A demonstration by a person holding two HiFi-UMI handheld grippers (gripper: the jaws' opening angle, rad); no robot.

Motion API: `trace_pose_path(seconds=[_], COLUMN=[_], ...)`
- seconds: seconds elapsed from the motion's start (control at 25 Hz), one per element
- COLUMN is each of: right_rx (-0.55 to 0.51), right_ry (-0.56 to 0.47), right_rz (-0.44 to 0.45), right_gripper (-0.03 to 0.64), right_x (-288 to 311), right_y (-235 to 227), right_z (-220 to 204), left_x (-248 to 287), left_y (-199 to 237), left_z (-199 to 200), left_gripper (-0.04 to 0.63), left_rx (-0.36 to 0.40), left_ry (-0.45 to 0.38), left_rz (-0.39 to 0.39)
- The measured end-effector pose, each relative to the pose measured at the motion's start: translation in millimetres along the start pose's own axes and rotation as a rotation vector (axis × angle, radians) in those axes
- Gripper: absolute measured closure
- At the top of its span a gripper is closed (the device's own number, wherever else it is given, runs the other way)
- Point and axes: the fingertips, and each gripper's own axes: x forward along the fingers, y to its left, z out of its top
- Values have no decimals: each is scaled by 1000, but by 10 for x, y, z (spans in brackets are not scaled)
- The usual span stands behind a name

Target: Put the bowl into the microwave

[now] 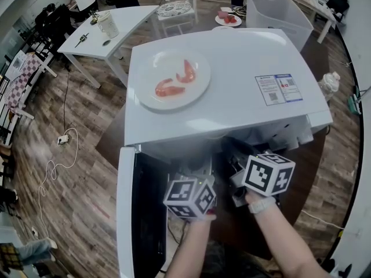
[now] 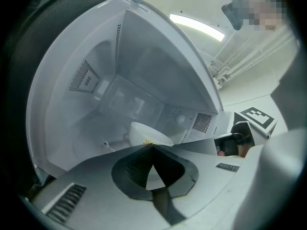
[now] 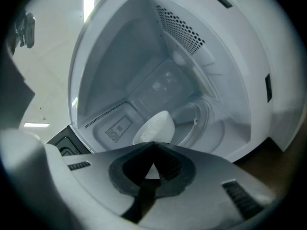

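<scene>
The white microwave [image 1: 232,86] stands with its door [image 1: 124,213] swung open to the left. Both grippers reach into its mouth; the head view shows only their marker cubes, left [image 1: 190,197] and right [image 1: 268,175]. A white bowl [image 2: 146,134] with something yellow inside sits right at the tips of my left gripper [image 2: 152,147], whose jaws are shut on the bowl's near rim. In the right gripper view the same bowl [image 3: 154,126] meets the tips of my right gripper [image 3: 153,145], also shut on the rim. It hangs just in front of the glass turntable [image 3: 206,123].
A white plate [image 1: 174,80] with red food lies on top of the microwave. White tables [image 1: 107,30], a grey bin [image 1: 275,10] and chairs stand beyond. Cables [image 1: 55,161] trail over the wooden floor at the left. The cavity walls are close on both sides of the bowl.
</scene>
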Motion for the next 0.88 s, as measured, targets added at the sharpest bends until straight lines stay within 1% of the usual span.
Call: trace_pose_path(seconds=[0.2, 0.28, 0.4, 0.6, 0.64, 0.76, 0.88], right_rx=[-21, -52, -148, -312, -324, -311, -319], right_ry=[-7, -16, -22, -27, -27, -24, -23], right_rz=[-14, -24, -47, -94, -99, -98, -104], right_gripper=[612, 612, 612, 612, 612, 612, 612], right_x=[22, 32, 38, 53, 59, 84, 97], right_y=[-25, -25, -31, -33, -35, -46, -57], right_z=[35, 51, 59, 53, 49, 46, 56], left_x=[37, 46, 58, 89, 97, 122, 146], left_y=[1, 0, -14, -27, -28, -21, -19], left_z=[2, 8, 17, 9, 10, 19, 20], left_gripper=[583, 583, 583, 583, 583, 583, 583], left_rx=[2, 31, 98, 98, 98, 95, 91], left_ry=[7, 12, 18, 22, 23, 25, 28], left_rz=[3, 12, 27, 18, 17, 17, 18])
